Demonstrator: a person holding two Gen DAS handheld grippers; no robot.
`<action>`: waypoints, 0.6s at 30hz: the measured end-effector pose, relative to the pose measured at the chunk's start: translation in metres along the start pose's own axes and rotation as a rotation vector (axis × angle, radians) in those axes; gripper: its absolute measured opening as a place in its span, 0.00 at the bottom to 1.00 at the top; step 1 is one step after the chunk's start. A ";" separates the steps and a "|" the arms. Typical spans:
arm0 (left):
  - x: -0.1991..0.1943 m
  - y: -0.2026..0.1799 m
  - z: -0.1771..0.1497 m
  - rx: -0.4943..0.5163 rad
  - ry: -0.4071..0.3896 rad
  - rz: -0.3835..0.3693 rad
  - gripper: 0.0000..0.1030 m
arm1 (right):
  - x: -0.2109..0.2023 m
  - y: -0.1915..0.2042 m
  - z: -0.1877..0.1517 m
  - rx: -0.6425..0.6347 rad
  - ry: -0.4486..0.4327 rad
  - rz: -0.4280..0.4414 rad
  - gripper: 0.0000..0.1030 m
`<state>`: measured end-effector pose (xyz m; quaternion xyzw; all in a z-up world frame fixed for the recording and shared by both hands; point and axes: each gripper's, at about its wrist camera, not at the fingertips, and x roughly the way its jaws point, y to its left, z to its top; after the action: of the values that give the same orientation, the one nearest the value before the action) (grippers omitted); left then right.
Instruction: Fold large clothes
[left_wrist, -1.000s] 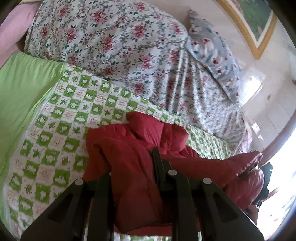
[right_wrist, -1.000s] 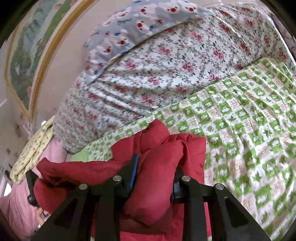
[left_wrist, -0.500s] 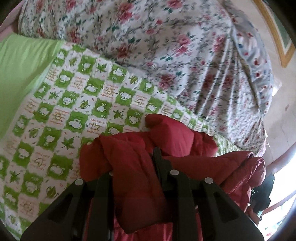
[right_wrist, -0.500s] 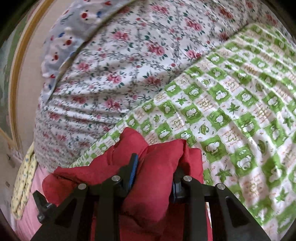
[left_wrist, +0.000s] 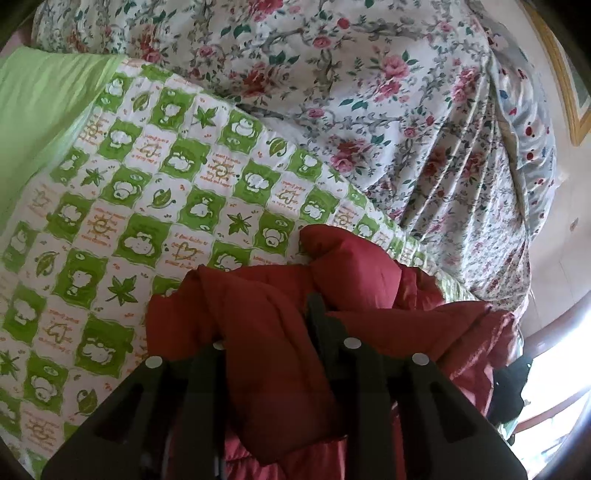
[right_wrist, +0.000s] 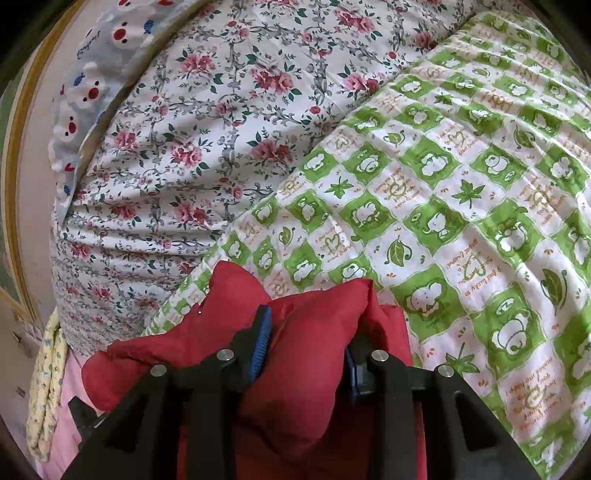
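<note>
A puffy red jacket (left_wrist: 354, 266) lies bunched on the green-and-white checked quilt (left_wrist: 147, 206). My left gripper (left_wrist: 266, 321) has a thick fold of it between its jaws, which are opening; the fabric covers the left finger and still fills the gap. In the right wrist view another fold of the red jacket (right_wrist: 232, 291) bulges up between the blue pads of my right gripper (right_wrist: 308, 328). Those jaws are opening too, with the pads still against the cloth. The jacket rests on the checked quilt (right_wrist: 461, 221) near its edge.
A heaped floral duvet (left_wrist: 369, 92) rises behind the quilt, with a bear-print pillow (right_wrist: 88, 88) beyond it. A plain green sheet (left_wrist: 40, 110) lies at the left. A framed picture (left_wrist: 569, 74) hangs on the wall. A yellow cloth (right_wrist: 48, 387) hangs at the bed's side.
Both grippers have come down and forward with the jacket, so the quilt looks nearer. The gap between each pair of jaws has widened a little around the red folds.
</note>
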<state>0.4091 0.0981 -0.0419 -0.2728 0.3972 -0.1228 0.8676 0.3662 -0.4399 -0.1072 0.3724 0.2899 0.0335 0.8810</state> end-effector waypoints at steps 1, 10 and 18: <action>-0.005 -0.001 0.000 0.005 -0.004 -0.005 0.24 | 0.002 0.000 0.000 -0.001 0.001 -0.003 0.33; -0.071 -0.017 -0.013 0.092 -0.093 -0.004 0.41 | 0.010 0.003 0.002 -0.010 0.000 -0.028 0.33; -0.103 -0.049 -0.051 0.202 -0.108 -0.096 0.41 | 0.017 0.005 0.006 -0.017 -0.001 -0.053 0.34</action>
<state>0.3036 0.0829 0.0225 -0.2089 0.3221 -0.1888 0.9039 0.3840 -0.4361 -0.1086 0.3571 0.2989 0.0123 0.8848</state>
